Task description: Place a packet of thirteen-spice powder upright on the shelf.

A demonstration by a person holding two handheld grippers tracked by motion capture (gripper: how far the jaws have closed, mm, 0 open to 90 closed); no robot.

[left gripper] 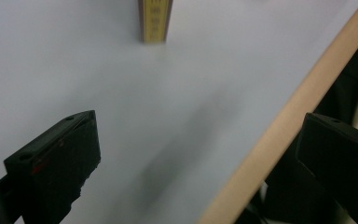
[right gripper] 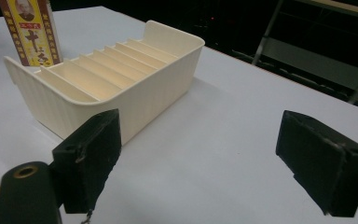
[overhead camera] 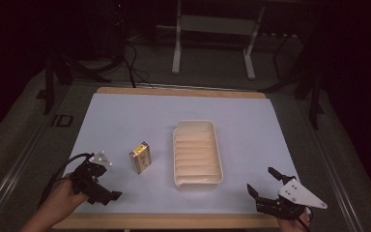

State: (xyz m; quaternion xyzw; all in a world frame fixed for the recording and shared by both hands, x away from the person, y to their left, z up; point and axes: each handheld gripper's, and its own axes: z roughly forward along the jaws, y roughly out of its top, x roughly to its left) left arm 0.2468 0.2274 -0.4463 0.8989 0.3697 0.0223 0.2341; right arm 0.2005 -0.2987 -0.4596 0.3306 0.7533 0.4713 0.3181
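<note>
The small yellow box (overhead camera: 139, 157) looks light and stiff, best pinched across its 2 broad faces, while the left gripper (overhead camera: 104, 193) and right gripper (overhead camera: 263, 182) both hold their jaws apart, empty.

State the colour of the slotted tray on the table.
Cream, an off-white, all over: the slotted tray shows best in the right gripper view.

Your left gripper (overhead camera: 110, 195) and right gripper (overhead camera: 263, 182) are black, with blocky jaws; each carries a grey three-cornered plate with dark screws. A black cable (overhead camera: 63, 169) trails from the left.
</note>
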